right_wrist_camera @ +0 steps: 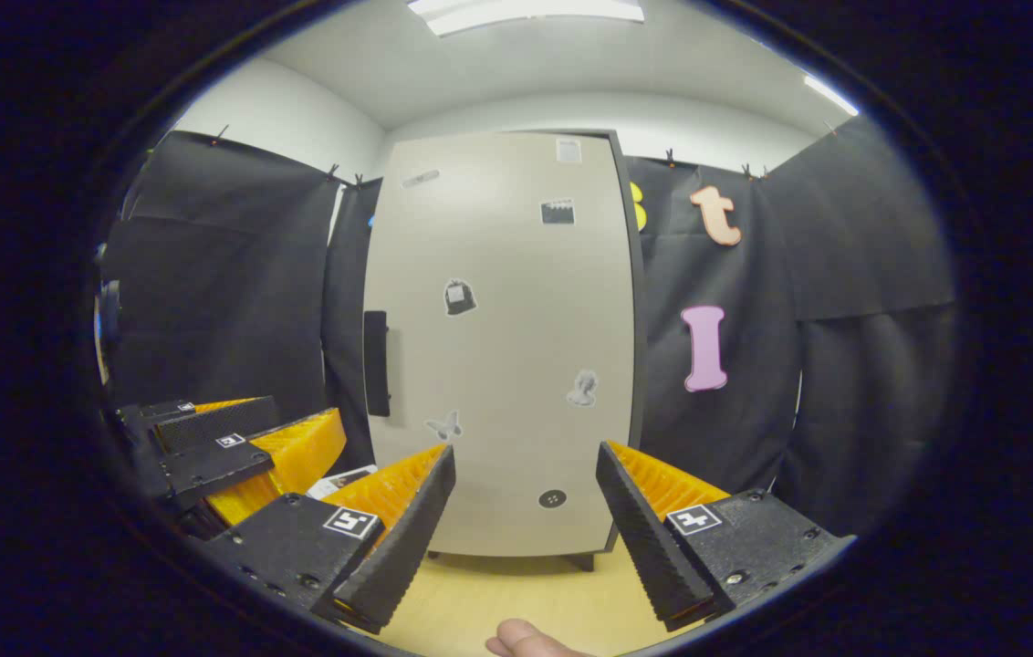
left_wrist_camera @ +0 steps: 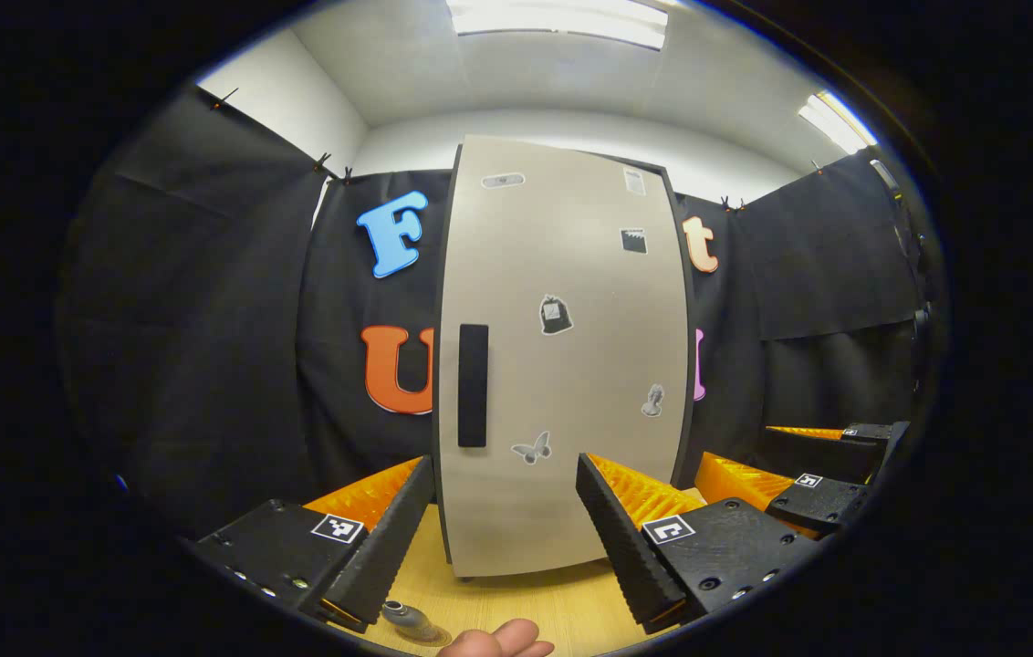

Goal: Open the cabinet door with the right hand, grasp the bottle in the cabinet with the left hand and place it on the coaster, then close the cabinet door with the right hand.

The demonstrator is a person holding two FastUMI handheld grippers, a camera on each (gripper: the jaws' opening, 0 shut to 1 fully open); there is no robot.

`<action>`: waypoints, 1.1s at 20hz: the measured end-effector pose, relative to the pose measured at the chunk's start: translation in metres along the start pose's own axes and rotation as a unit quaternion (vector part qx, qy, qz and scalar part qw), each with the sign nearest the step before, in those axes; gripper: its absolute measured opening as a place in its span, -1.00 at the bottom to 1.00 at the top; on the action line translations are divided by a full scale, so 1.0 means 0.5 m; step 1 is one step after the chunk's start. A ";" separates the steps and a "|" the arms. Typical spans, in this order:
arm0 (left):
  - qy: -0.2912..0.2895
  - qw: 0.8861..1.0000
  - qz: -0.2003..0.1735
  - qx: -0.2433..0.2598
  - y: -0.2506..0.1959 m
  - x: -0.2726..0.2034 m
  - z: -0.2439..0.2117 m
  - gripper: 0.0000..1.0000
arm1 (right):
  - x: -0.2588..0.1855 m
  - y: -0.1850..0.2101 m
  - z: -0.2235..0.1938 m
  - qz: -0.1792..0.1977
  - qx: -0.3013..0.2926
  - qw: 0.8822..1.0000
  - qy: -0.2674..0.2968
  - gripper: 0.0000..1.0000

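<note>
A tall beige cabinet [left_wrist_camera: 562,365] stands on the wooden table against the back cloth. Its door [right_wrist_camera: 498,347] is closed and hides the inside. A black vertical handle [left_wrist_camera: 473,385] sits on the door's left edge, also visible in the right gripper view as the handle [right_wrist_camera: 376,363]. My left gripper [left_wrist_camera: 507,516] is open, a short way in front of the door's lower part. My right gripper [right_wrist_camera: 526,511] is open too, facing the door's bottom, with nothing between its fingers. The right gripper [left_wrist_camera: 808,493] lies to the right of my left one.
The wooden tabletop [left_wrist_camera: 526,598] runs under both grippers. A small grey object [left_wrist_camera: 407,620] lies at the near edge; I cannot tell what it is. A fingertip [left_wrist_camera: 498,641] pokes in at the bottom. Black cloth walls close in both sides.
</note>
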State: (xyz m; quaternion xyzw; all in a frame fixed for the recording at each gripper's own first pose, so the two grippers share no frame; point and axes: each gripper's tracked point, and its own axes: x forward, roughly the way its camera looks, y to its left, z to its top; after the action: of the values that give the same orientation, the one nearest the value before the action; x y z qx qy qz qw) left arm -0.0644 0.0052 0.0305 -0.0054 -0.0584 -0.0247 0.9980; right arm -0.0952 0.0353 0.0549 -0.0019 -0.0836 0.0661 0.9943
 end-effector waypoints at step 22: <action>0.011 0.999 -0.038 -0.024 -0.026 0.005 -0.014 0.90 | -0.004 -0.002 -0.046 0.016 0.051 0.997 0.054 1.00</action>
State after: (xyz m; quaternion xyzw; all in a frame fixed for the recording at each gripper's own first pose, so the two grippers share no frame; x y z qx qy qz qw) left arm -0.0617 -0.0079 0.0240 -0.0267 -0.0473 -0.0638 0.9965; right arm -0.0931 0.0343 0.0319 0.0438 -0.0260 0.0856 0.9950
